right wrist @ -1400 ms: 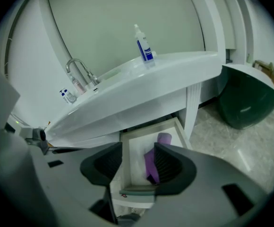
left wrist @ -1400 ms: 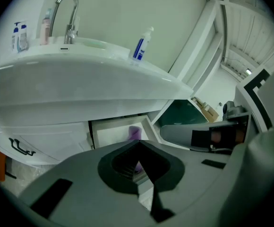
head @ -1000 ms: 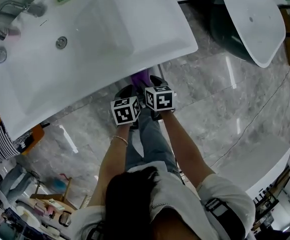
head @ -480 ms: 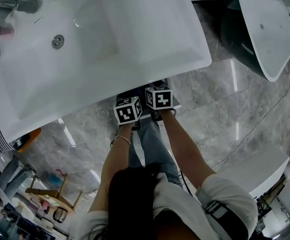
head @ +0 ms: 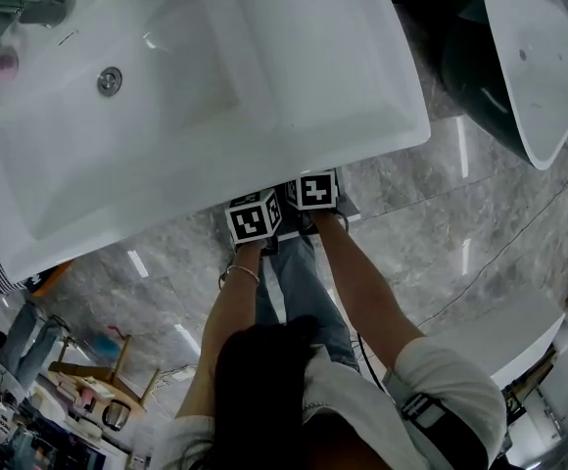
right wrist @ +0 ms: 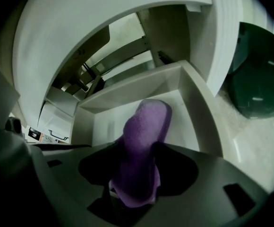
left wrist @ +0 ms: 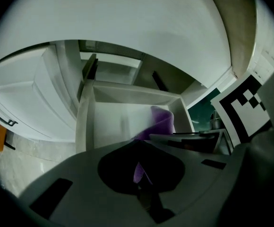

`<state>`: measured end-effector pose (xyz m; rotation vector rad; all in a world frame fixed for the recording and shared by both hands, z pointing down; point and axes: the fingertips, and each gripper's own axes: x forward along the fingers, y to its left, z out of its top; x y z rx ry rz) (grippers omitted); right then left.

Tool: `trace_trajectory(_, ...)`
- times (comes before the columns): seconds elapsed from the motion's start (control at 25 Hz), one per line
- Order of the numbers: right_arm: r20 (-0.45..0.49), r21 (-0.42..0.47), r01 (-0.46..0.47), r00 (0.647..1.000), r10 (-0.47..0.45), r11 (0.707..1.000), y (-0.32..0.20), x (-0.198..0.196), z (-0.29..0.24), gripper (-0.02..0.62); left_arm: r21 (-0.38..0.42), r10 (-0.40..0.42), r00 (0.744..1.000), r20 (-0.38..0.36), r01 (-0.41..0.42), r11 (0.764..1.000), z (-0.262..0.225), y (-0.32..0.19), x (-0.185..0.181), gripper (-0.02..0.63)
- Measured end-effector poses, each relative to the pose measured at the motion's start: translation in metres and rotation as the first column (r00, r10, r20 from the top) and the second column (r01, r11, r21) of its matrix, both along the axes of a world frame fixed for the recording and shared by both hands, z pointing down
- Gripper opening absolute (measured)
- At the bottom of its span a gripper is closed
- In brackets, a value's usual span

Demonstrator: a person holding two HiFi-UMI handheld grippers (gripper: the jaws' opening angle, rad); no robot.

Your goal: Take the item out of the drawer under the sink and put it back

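While your right gripper (right wrist: 133, 189) has the purple item (right wrist: 144, 136) between its jaws, treat this as the put-back step, as I judge it. Those jaws have just been easing apart, yet the soft item sits squeezed between them and looks gripped. Its free end reaches out ahead of the gripper. Your left gripper (left wrist: 139, 174), just beside the right one, looks closed on a thin purple edge of the same item. That nip is small and dim, so do not rely on it alone.

Just beyond both grippers lies the open white drawer (right wrist: 196, 103). The item's far end hangs over the drawer's middle, with side walls to either side of the gripper and the back wall ahead. I cannot tell whether the end touches the drawer floor. Keep it central and clear of the wall on the gripper's right, which looks the nearer one. Set the free end on the drawer floor first, then release both grippers together so the soft body does not drag sideways.

Above and ahead of the grippers the sink (head: 343, 96) overhangs closely. Afterwards, draw back low and toward yourself so the marker cubes do not knock its front edge.
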<state>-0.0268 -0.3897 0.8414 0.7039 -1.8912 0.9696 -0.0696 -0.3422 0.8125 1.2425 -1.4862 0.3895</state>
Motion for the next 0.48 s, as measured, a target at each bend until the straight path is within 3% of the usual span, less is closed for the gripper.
trace_trajectory(0.16, 0.000, 0.039, -0.011, 1.000, 0.011, 0.999, -0.005, -0.002, 0.004, 0.227, -0.006, -0.005, 1.000, -0.007, 0.005, 1.000, 0.006, 0.002, 0.000, 0.003)
trace_trajectory(0.48, -0.023, 0.094, -0.003, 1.000, 0.005, 0.996, -0.008, -0.007, 0.006, 0.110, -0.031, 0.000, 1.000, -0.008, 0.000, 1.000, 0.013, 0.004, -0.003, 0.003)
